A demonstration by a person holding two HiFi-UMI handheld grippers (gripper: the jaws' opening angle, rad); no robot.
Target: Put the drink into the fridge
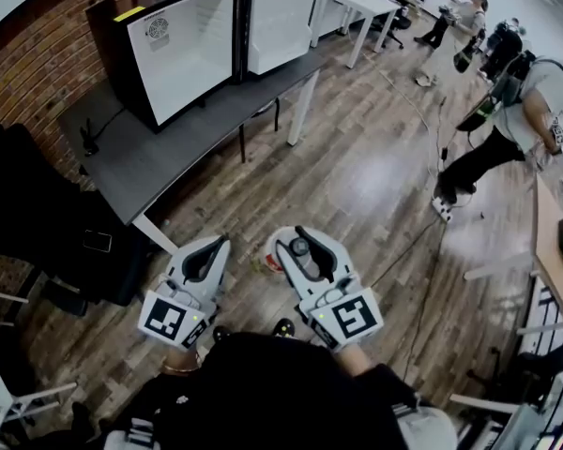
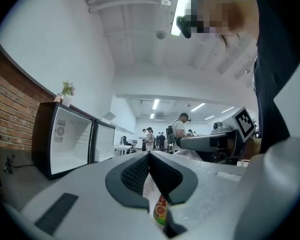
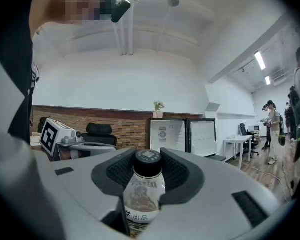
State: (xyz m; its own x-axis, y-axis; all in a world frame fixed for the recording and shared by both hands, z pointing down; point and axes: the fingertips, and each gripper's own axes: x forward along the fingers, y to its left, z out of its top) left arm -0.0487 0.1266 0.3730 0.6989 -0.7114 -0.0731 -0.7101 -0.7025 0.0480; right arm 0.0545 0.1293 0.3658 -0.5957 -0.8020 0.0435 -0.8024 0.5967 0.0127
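Wood floor point(image 1: 357, 186) fills most of the head view, with a dark counter point(image 1: 159, 157) against a brick wall at the upper left. On that counter a black fridge point(image 1: 183, 50) is seen, its white inside exposed and its door point(image 1: 280, 22) swung out to the right.

The drink, a bottle point(image 3: 144, 189) with a dark cap and a pale label, is clamped upright between the fingers of the right gripper point(image 1: 296, 240), low in front of the person and well apart from the fridge. The left gripper point(image 2: 149, 156) is held just beside it, with its fingers point(image 2: 135, 176) together at the tips. A scrap of coloured wrapper shows in the gap below those tips. Whether it is pinched or lies beyond cannot be told.

The task is judged to be at an early-to-middle stage. The drink is gripped and the fridge stands open, so 3 steps are left: the carry across, the placing inside, and the release.

Open floor lies between the grippers and the counter, so the approach looks free. Care would be called for at the counter's front edge, at the fridge's black frame, and at the open door on the right of the opening. A cable point(image 1: 422, 232) trails on the floor to the right, away from the likely path.
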